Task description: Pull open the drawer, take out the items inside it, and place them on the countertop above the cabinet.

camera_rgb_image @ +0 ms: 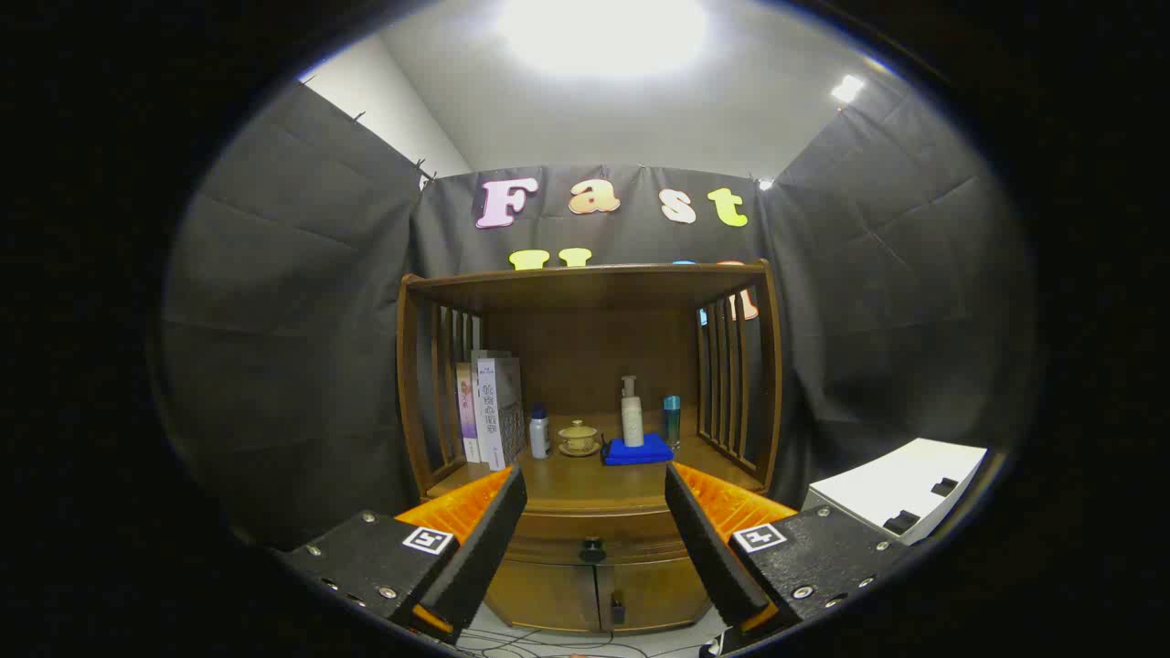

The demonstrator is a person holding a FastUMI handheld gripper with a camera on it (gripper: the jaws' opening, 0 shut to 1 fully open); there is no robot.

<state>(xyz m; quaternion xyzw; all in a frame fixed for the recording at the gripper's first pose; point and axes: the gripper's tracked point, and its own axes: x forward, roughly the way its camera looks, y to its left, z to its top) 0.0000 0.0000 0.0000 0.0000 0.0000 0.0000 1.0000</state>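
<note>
So the hand-held gripper [594,512] is spread wide with nothing between its fingers, hanging in the air a good way back from the wooden cabinet [590,585], pointed pretty much straight at it. The drawer [590,528] is the band of wood right under the table [585,484] of the cabinet, shut as far as I can tell, and it shows straight ahead in the gap between the fingers, well beyond the tips. Its small dark knob [592,550] sits dead centre, and that's the spot to grab imo: it looks like a stubby round knob, so the fingers would have to close on it from both sides and pull straight back. My guess is the drawer is stiff solid wood and fairly weighty, and a little round knob can slip out of a pinch if the pull goes off-axis. What's inside is hidden, so no clue how those items will handle. Beyond the fingers, on the table, there's already stuff: some boxes [494,411] standing beyond the left finger, a small bottle [540,432], a lidded cup on a saucer [578,437], a pump bottle [632,416] on a blue cloth [638,451], and a teal bottle [672,419], so the free space is along the front edge, nearest the fingers
</note>
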